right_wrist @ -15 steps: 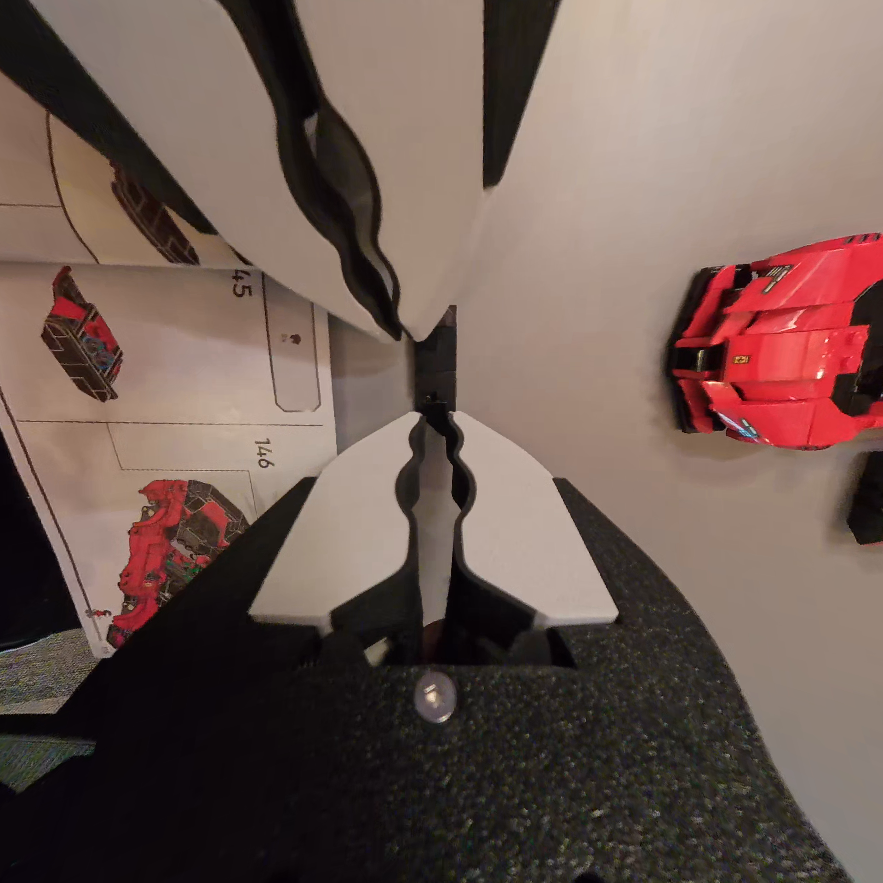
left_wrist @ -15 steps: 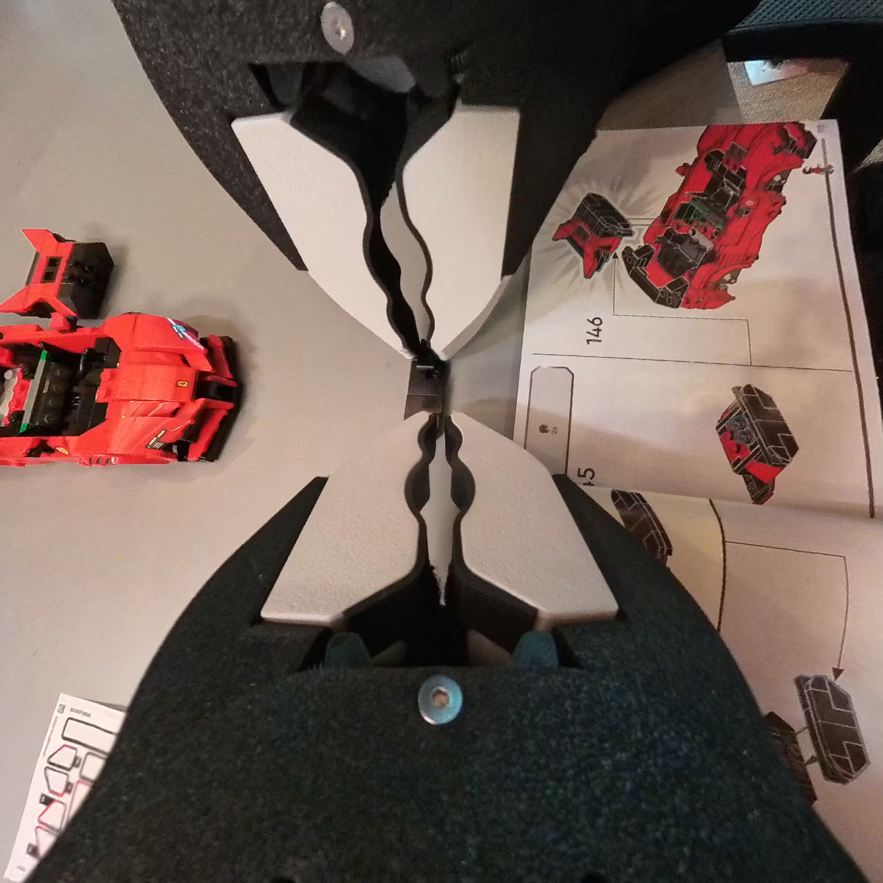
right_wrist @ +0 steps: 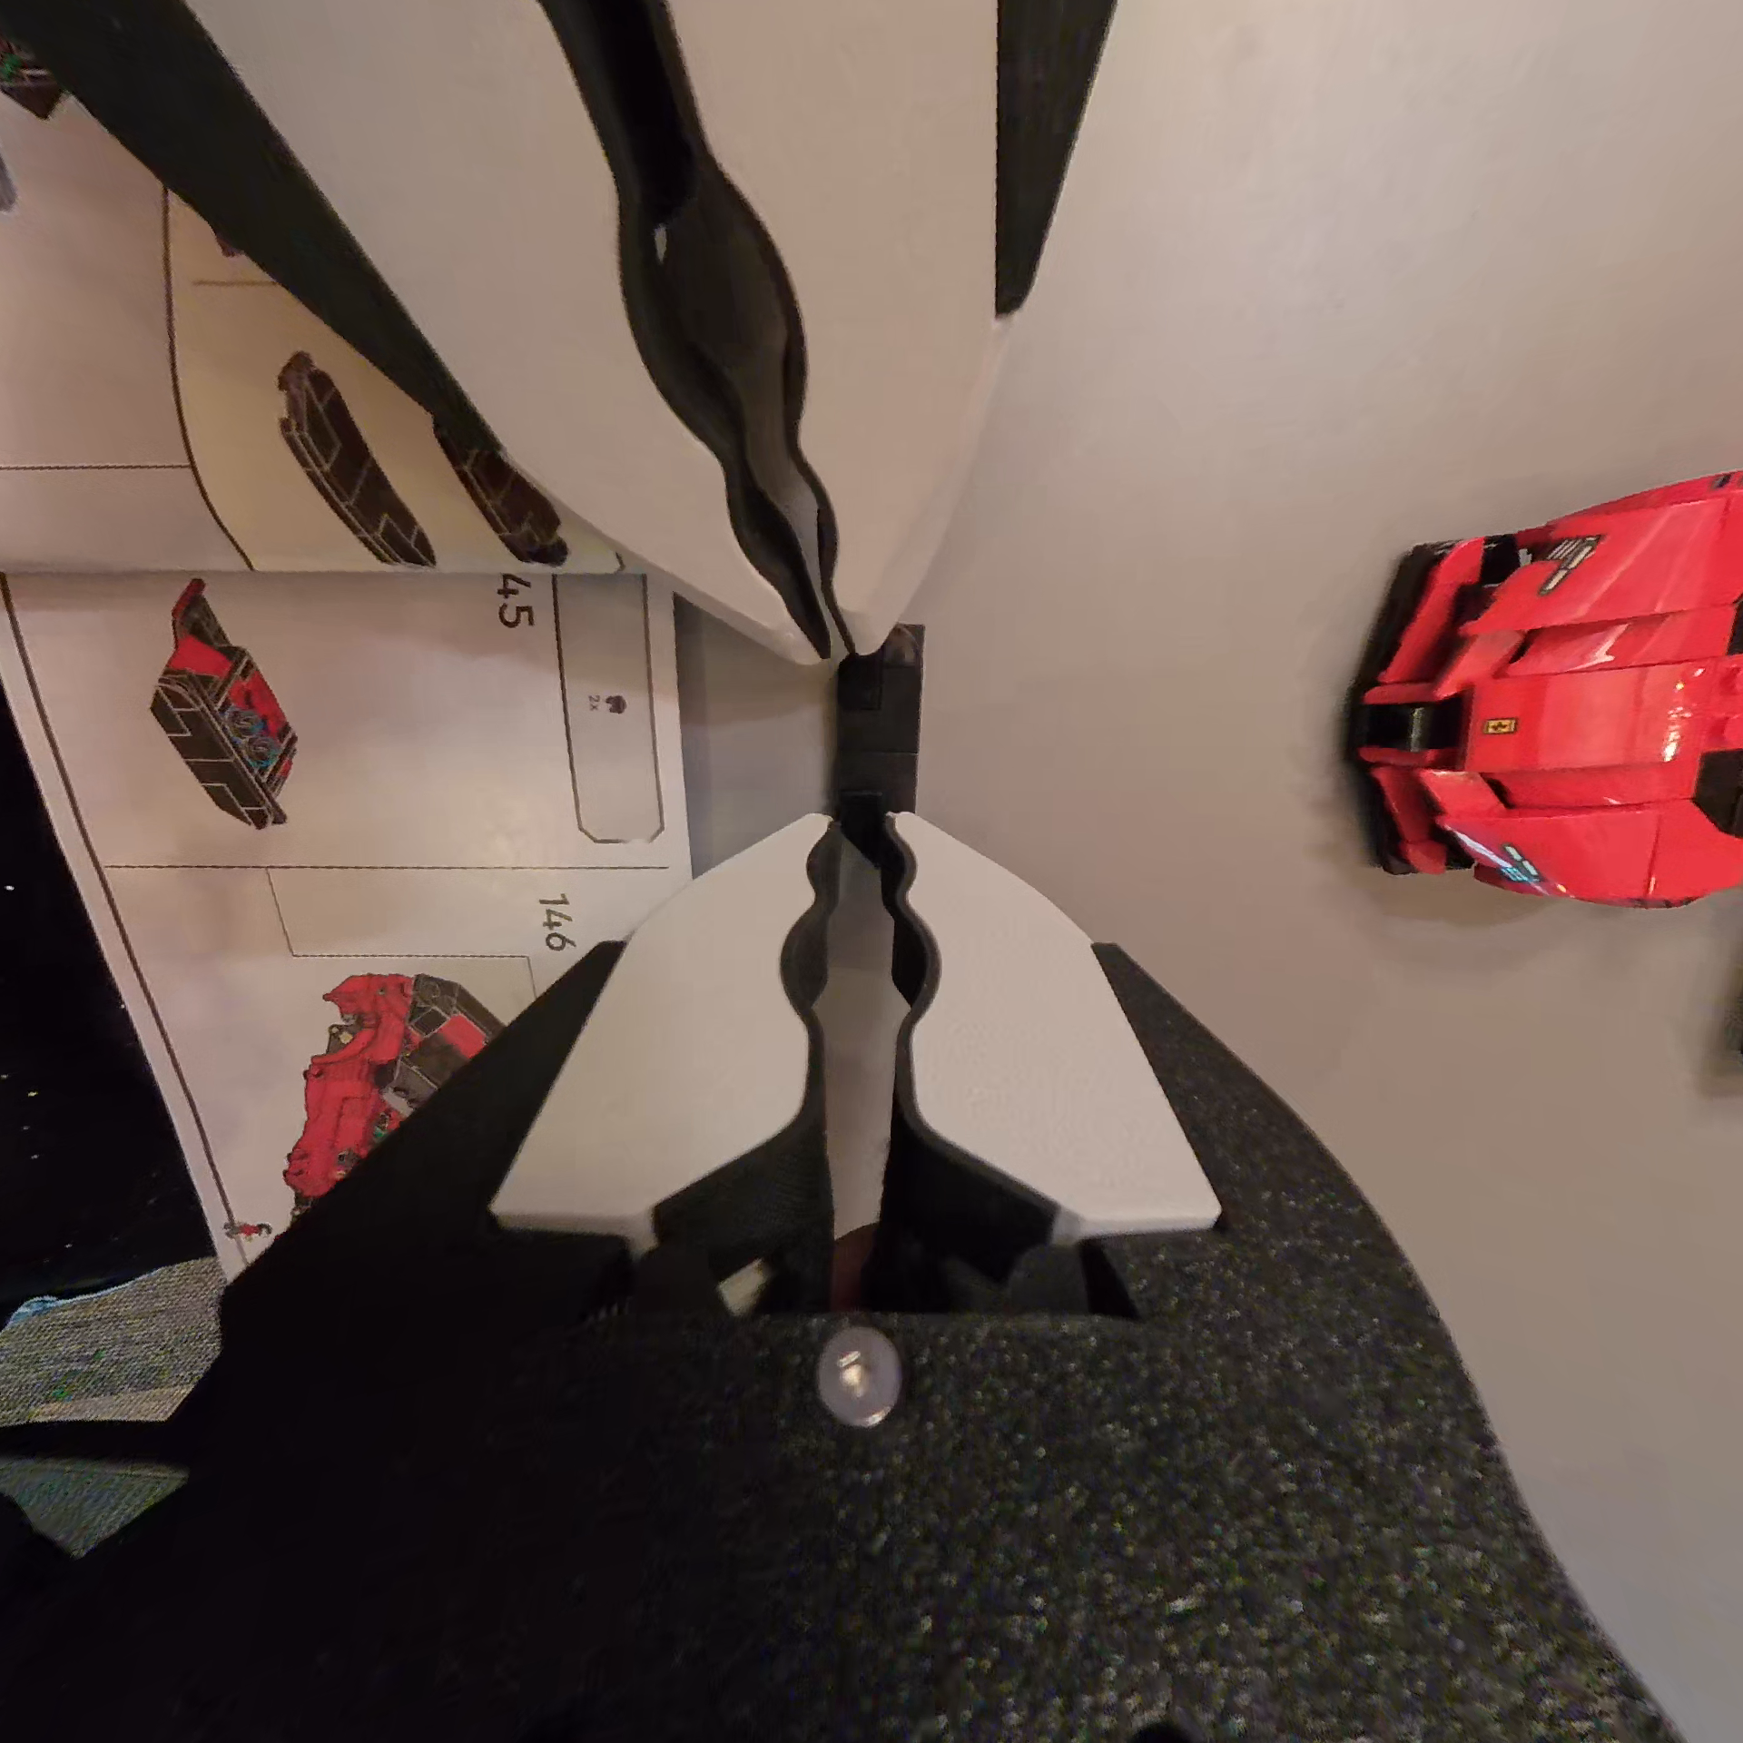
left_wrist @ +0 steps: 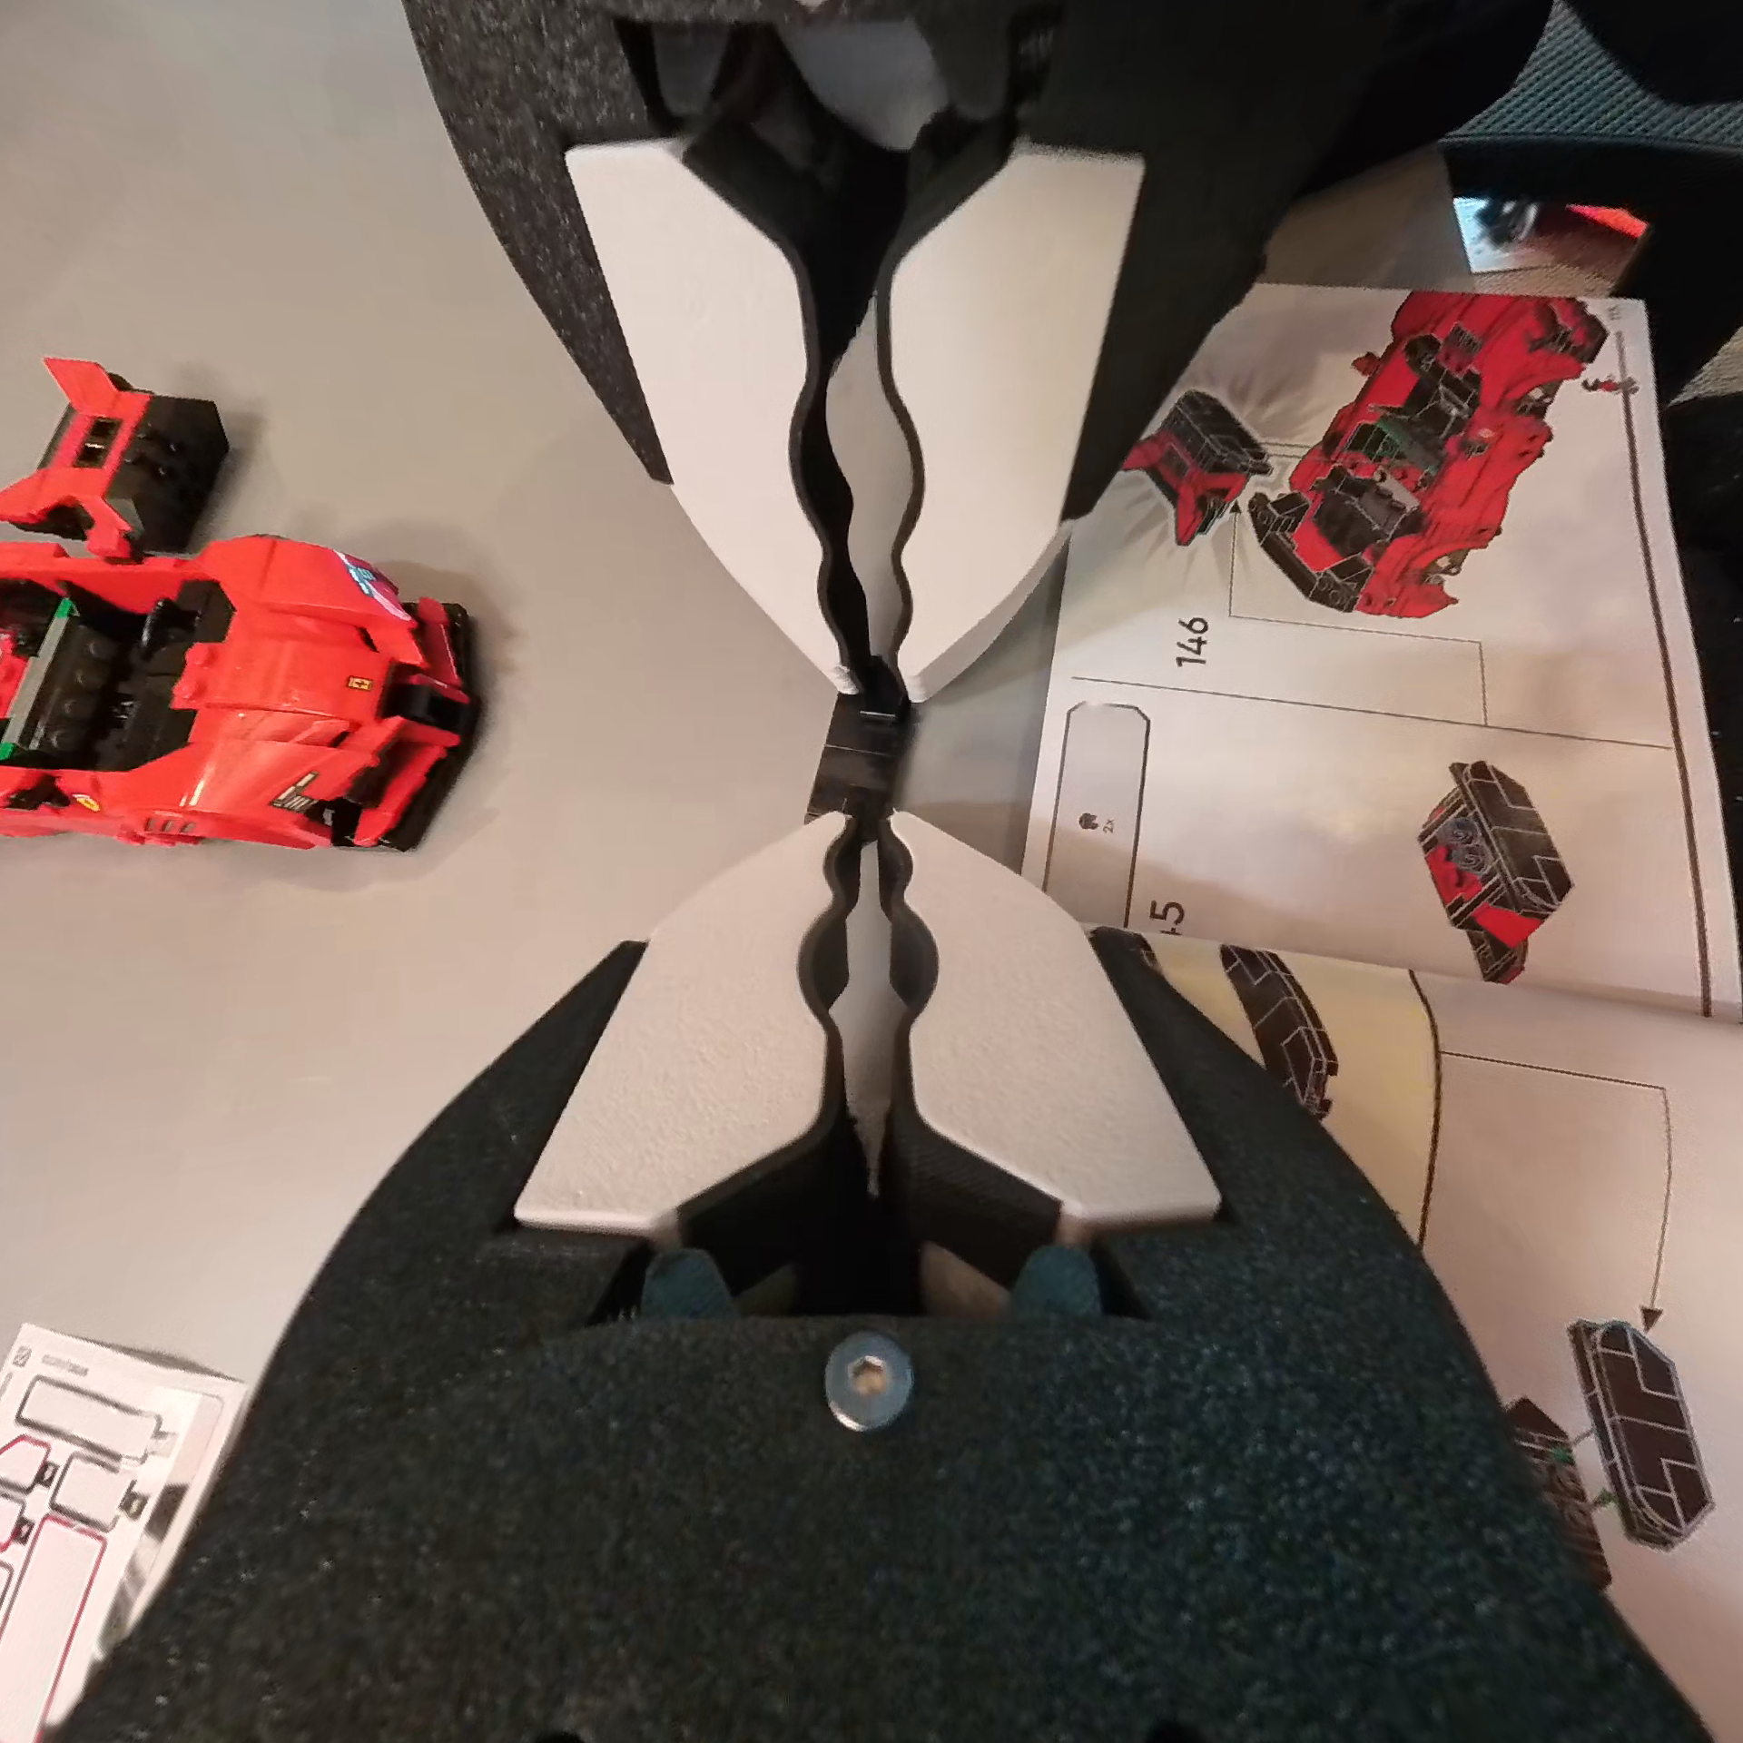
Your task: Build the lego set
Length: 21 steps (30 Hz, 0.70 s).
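A small black lego piece (left_wrist: 863, 755) hangs above the grey table, pinched at both ends. My left gripper (left_wrist: 863, 821) is shut on its near end. My right gripper (left_wrist: 877, 679) comes in from the top of the left wrist view, tip to tip, shut on the far end. In the right wrist view the same black piece (right_wrist: 877, 726) sits between my right gripper (right_wrist: 860, 821) and the left gripper (right_wrist: 844, 651) above it. The red lego car (left_wrist: 236, 688) stands on the table to the left and also shows in the right wrist view (right_wrist: 1556, 707).
A red and black rear-wing assembly (left_wrist: 123, 453) lies beside the car. The open instruction booklet (left_wrist: 1368, 755) lies on the right, seen at left in the right wrist view (right_wrist: 330, 755). A sticker sheet (left_wrist: 85, 1471) lies at lower left. The table (left_wrist: 283, 1037) is grey. Less than 4 cm separates the two grippers' tips.
Both grippers stay shut on the black piece. The views have shifted only slightly.
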### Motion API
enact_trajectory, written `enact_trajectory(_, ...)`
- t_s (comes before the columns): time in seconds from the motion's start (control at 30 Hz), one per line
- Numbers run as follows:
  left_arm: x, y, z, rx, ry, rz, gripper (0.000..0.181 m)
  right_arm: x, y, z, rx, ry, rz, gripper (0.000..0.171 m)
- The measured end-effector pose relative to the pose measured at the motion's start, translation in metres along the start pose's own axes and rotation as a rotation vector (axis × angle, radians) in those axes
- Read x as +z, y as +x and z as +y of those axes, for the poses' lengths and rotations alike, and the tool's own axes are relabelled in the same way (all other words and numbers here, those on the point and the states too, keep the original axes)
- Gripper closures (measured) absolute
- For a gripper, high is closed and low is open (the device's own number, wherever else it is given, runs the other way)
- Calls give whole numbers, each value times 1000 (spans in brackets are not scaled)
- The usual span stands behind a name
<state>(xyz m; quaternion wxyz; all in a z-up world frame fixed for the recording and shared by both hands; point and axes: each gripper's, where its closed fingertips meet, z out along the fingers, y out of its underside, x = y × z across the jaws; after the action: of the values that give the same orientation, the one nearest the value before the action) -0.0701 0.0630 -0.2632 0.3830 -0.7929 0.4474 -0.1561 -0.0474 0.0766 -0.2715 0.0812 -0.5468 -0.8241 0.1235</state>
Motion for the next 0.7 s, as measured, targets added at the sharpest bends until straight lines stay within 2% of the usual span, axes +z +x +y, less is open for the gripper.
enact_trajectory(0.57, 2, 1, 4, -7, -7, 12, 178, -8, 2, 1, 6, 37, -5, 157)
enact_trajectory(0.67, 2, 0, 5, -9, -9, 12, 178, -14, 9, -7, 43, 132, -1, 171)
enact_trajectory(0.7, 3, 0, 5, -9, -10, 13, 178, -14, 7, -10, 52, 161, -27, 171)
